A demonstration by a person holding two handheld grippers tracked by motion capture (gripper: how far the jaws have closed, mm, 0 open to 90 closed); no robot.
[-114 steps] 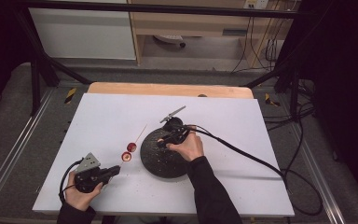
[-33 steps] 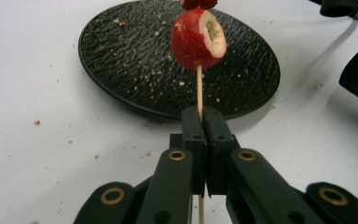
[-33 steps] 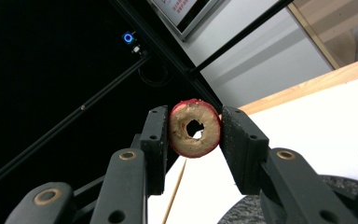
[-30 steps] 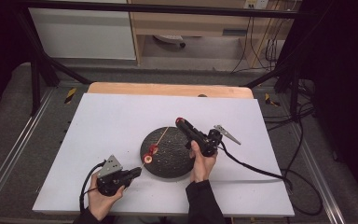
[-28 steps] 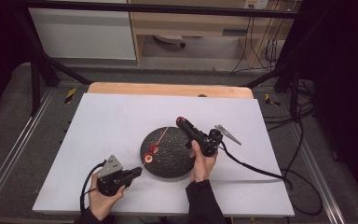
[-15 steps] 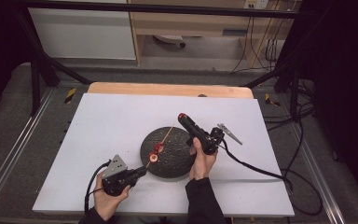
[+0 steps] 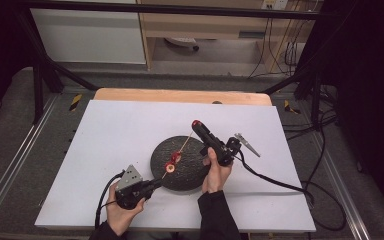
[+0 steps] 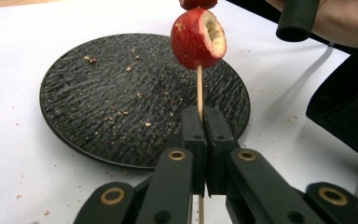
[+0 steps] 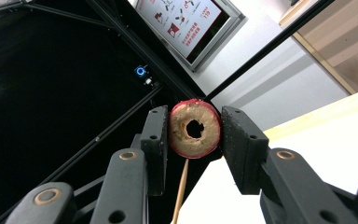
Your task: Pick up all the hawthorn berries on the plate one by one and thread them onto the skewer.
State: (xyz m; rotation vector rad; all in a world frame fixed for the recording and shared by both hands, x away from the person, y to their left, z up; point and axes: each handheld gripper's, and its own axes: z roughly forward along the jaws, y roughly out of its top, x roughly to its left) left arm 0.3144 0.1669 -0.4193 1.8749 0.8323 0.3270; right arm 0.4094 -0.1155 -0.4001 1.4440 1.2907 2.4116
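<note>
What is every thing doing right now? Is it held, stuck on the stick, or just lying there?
Thin wooden skewer: clamped in the left gripper, tilted up over the plate.
Red cored fruit pieces: threaded on the skewer.
Red cored fruit ring: pinched in the right gripper, at the skewer's tip.
Round black textured plate: flat on the table, crumbs on it.

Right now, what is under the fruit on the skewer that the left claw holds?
A black round plate scattered with crumbs, on the white table. The left claw hides its near rim.
</note>
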